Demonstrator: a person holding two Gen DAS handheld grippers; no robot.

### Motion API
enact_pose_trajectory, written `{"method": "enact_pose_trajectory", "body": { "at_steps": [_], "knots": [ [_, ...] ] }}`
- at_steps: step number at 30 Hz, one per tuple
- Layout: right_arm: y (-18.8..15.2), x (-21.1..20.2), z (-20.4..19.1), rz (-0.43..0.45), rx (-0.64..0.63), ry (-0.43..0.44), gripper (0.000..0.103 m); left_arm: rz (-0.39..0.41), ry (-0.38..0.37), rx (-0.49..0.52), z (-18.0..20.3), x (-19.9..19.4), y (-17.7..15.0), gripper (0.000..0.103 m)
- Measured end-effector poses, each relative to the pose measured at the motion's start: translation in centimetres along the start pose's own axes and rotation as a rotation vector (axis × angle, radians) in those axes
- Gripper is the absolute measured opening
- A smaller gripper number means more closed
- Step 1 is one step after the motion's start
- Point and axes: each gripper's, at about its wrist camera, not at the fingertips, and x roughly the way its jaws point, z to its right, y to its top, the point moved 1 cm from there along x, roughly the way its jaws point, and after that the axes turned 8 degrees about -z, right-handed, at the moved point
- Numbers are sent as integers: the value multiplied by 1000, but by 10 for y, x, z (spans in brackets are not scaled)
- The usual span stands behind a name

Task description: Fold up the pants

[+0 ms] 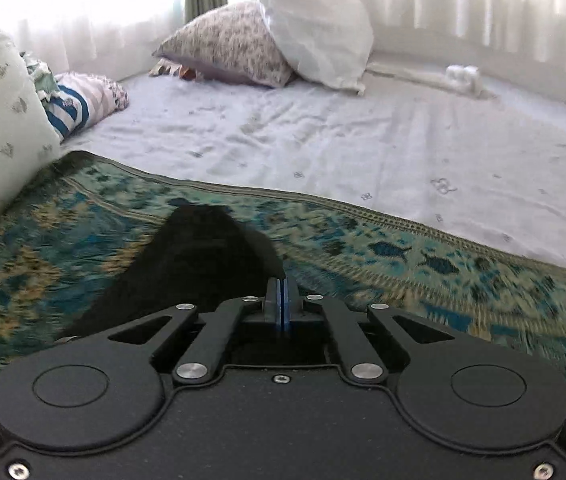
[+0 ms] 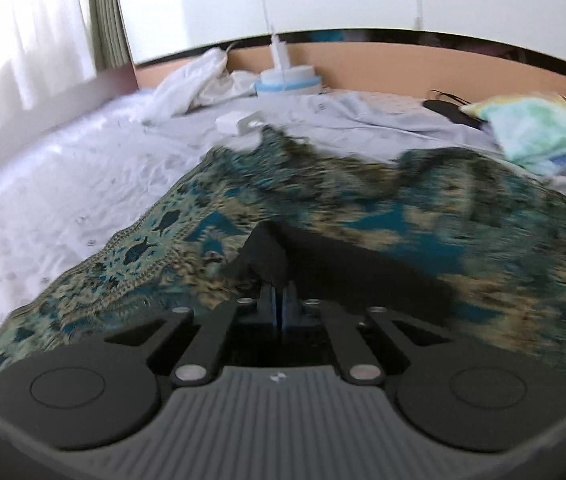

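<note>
Both grippers have their jaws pressed together. The left gripper (image 1: 283, 300) pinches a fold of black fabric, the pants (image 1: 203, 256), which rise in a dark peak just ahead of its fingertips, above the teal and gold patterned spread (image 1: 423, 272). The right gripper (image 2: 281, 300) likewise clamps a dark peak of the same garment (image 2: 323, 256) over that spread, though blur makes the grip's edge hard to read. Each gripper tilts downward toward the spread. From the left gripper the black cloth trails down and left; from the right one it runs off right, so the long axis seems to lie across the spread.
</note>
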Motion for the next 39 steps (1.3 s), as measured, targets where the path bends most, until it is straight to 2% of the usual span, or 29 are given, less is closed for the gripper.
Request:
{"method": "enact_pose_trajectory", "body": {
  "at_steps": [4, 7, 12, 14, 17, 18, 19, 20, 21, 22, 23, 26, 28, 31, 33, 35, 37, 39],
  "knots": [
    [-24, -54, 61, -14, 36, 103, 4, -18, -79, -17, -59, -41, -26, 3],
    [-51, -94, 101, -10, 37, 137, 4, -15, -105, -40, -104, -69, -51, 3],
    [-106, -149, 157, -2, 34, 119, 4, 80, -60, -29, -178, -115, -92, 1],
    [-127, -161, 173, -19, 21, 113, 4, 53, -110, -23, -200, -121, -106, 1],
    [-150, -174, 184, -21, -13, 81, 4, 5, -267, -50, -220, -120, -119, 8],
    [-154, -176, 186, -25, -13, 76, 4, -1, -313, -65, -224, -119, -121, 12],
    [-156, -176, 187, -28, -16, 70, 4, -12, -345, -67, -226, -116, -121, 27],
    [-157, -177, 186, -27, -22, 62, 4, -25, -363, -60, -223, -111, -119, 50],
    [-157, -178, 185, -22, -31, 55, 4, -34, -366, -57, -221, -106, -116, 61],
    [-157, -180, 184, -18, -38, 49, 4, -33, -355, -60, -219, -101, -113, 78],
    [-157, -181, 182, -14, -43, 44, 4, -26, -337, -63, -217, -94, -109, 87],
    [-154, -181, 177, 0, -58, 30, 5, 12, -254, -89, -205, -71, -93, 97],
    [-153, -180, 174, 4, -70, 20, 5, 1, -185, -121, -198, -43, -77, 100],
    [-151, -175, 171, 4, -82, 2, 5, -75, -115, -222, -195, 0, -59, 100],
    [-149, -172, 171, 5, -74, -5, 5, -111, -103, -243, -193, 18, -50, 93],
    [-147, -173, 169, 17, -69, -13, 5, -81, -132, -250, -196, 17, -46, 32],
    [-144, -176, 167, 38, -77, -21, 5, -53, -157, -261, -200, 1, -40, 12],
    [-141, -183, 167, 65, -76, -24, 5, -19, -206, -221, -207, -21, -35, 10]
  ]
}}
